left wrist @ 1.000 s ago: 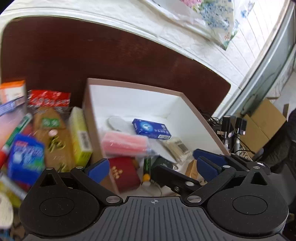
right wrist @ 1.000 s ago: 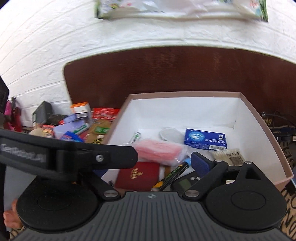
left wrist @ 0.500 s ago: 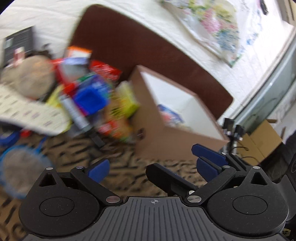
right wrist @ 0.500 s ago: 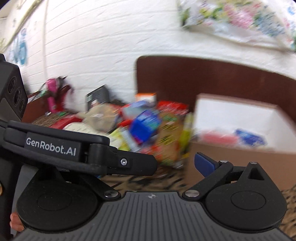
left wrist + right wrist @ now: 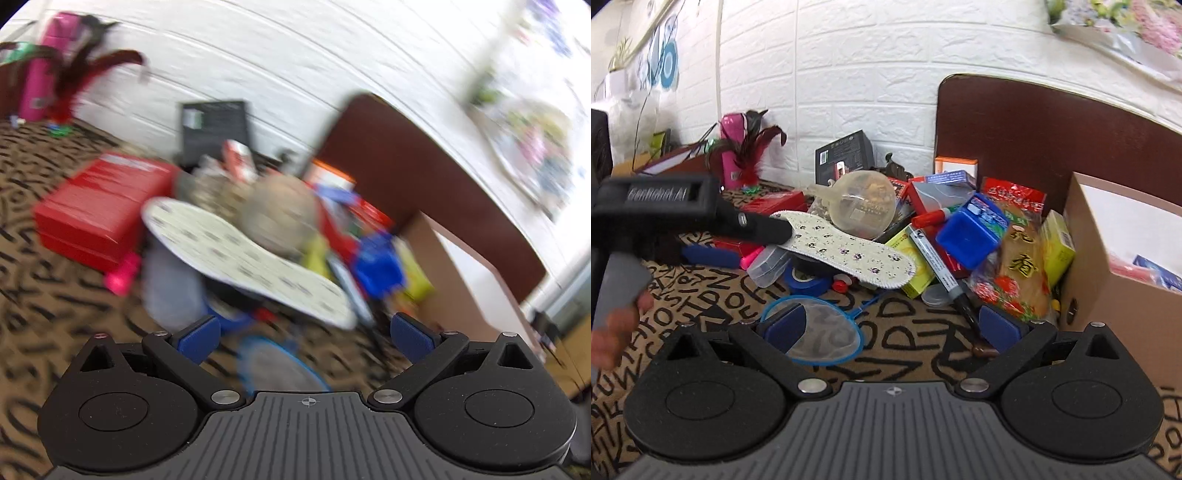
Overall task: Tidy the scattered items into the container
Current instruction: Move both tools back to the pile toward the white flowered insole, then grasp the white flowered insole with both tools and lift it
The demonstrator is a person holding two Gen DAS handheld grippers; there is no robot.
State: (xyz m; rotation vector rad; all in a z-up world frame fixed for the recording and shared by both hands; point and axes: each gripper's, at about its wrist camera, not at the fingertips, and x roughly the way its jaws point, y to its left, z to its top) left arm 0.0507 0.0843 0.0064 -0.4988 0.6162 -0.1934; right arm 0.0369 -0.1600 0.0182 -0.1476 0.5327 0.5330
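Observation:
A heap of loose items lies on the patterned cloth left of the cardboard box (image 5: 1115, 291). A flowered insole (image 5: 846, 249) tops the heap, with a round clear flask (image 5: 862, 205), a blue tub (image 5: 967, 234), a black marker (image 5: 938, 266) and a snack bag (image 5: 1019, 273) around it. A small blue net (image 5: 816, 332) lies nearest my right gripper (image 5: 897, 328), which is open and empty just above the cloth. In the blurred left wrist view my left gripper (image 5: 306, 334) is open and empty, facing the insole (image 5: 243, 258) and the net (image 5: 280, 365). The box (image 5: 465, 291) is at its right.
A red flat box (image 5: 99, 210), a pink bottle with red feathers (image 5: 737, 151) and a black carton (image 5: 846, 155) stand at the back left by the white brick wall. A dark brown headboard (image 5: 1034, 125) rises behind the box. A hand (image 5: 613, 332) holds the left gripper's handle.
Both grippers have swung left, away from over the box's inside, to face the heap on the cloth. Both stay open and empty.

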